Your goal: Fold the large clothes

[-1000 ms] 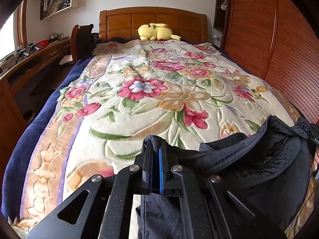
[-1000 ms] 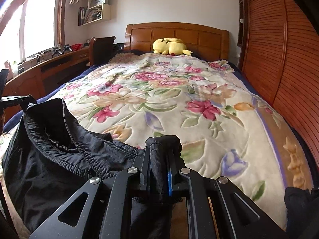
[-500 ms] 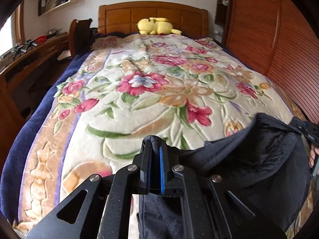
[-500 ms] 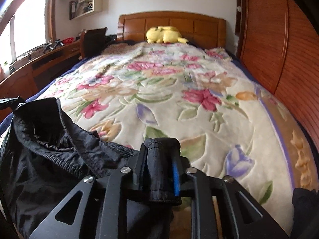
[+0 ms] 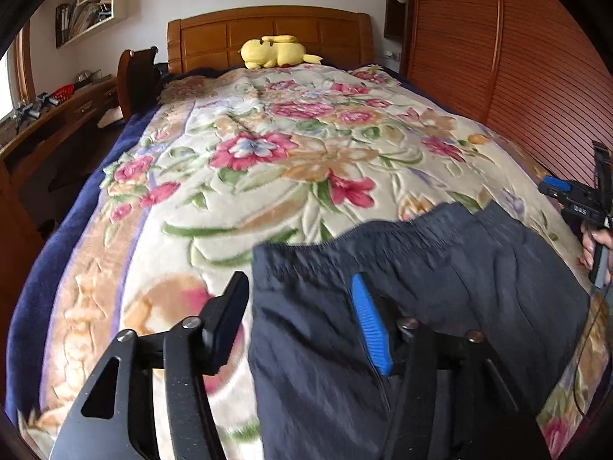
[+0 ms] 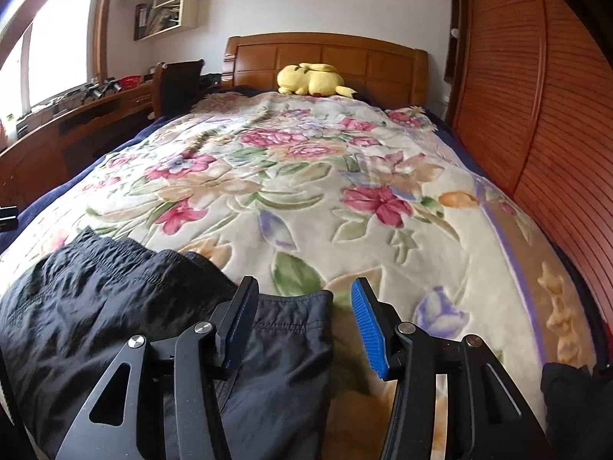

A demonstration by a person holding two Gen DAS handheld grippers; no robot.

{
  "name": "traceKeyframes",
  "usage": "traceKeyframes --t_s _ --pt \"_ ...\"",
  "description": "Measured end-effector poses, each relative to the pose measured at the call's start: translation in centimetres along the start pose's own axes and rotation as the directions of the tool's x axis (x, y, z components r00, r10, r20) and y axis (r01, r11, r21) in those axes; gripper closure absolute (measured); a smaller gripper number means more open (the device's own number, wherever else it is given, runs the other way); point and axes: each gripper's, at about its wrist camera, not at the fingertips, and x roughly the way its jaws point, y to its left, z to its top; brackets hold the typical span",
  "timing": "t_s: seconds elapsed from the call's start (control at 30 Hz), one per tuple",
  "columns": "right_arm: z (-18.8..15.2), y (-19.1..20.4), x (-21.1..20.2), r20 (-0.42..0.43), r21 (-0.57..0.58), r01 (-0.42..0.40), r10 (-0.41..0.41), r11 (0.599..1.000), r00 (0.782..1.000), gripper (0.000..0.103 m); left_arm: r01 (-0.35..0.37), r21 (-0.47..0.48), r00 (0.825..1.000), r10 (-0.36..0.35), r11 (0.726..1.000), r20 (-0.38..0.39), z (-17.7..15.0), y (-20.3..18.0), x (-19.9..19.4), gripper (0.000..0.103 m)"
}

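Note:
A pair of dark navy trousers point(image 5: 421, 287) lies flat on the flowered bedspread point(image 5: 268, 161), waistband toward the headboard. My left gripper point(image 5: 302, 299) hovers over the garment's left waist corner, its jaws opening; the cloth lies below and between them, and neither pad presses on it. In the right wrist view the same trousers point(image 6: 95, 306) spread to the left. My right gripper point(image 6: 302, 303) is over the right waist corner, jaws opening, with the cloth loose between the pads. The right gripper also shows at the right edge point(image 5: 586, 207), held by a hand.
A yellow plush toy point(image 5: 274, 51) rests by the wooden headboard point(image 5: 268, 30). Slatted wooden wardrobe doors point(image 5: 517, 76) run along the bed's right side. A desk point(image 6: 76, 115) and chair point(image 6: 176, 80) stand on the left. Another dark garment point(image 6: 571, 395) lies at the lower right.
Both grippers have let go of the trousers' waistband and spread their jaws. The garment, held up before, has dropped flat onto the bedspread.

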Motion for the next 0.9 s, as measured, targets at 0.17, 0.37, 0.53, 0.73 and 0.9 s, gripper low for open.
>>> traceKeyframes --t_s 0.17,0.37,0.53,0.73,0.9 --pt "-0.6 -0.4 1.4 -0.035 -0.009 -0.006 0.005 1.000 0.999 0.051 0.025 -0.028 0.999 -0.026 0.999 -0.043 -2.8 -0.7 0.0 0.038" --pt "-0.8 -1.1 4.6 -0.098 -0.007 0.005 -0.005 1.000 0.995 0.051 0.024 -0.064 0.995 -0.029 0.998 -0.093 -5.9 -0.6 0.3 0.037" --pt "-1.8 -2.3 9.3 -0.230 0.016 0.008 -0.004 1.000 0.973 0.051 0.013 -0.103 0.992 -0.026 0.995 -0.120 -7.7 0.2 0.4 0.038" --pt "-2.6 -3.9 12.6 -0.328 0.141 -0.124 0.164 0.982 0.930 0.077 0.004 -0.133 0.991 -0.021 0.991 -0.133 -9.5 0.8 -0.8 0.037" --pt "-1.4 -5.0 12.2 -0.265 0.129 -0.086 0.118 0.988 0.957 0.098 0.002 -0.151 0.992 -0.021 0.988 -0.127 -10.2 1.2 -1.9 0.037"
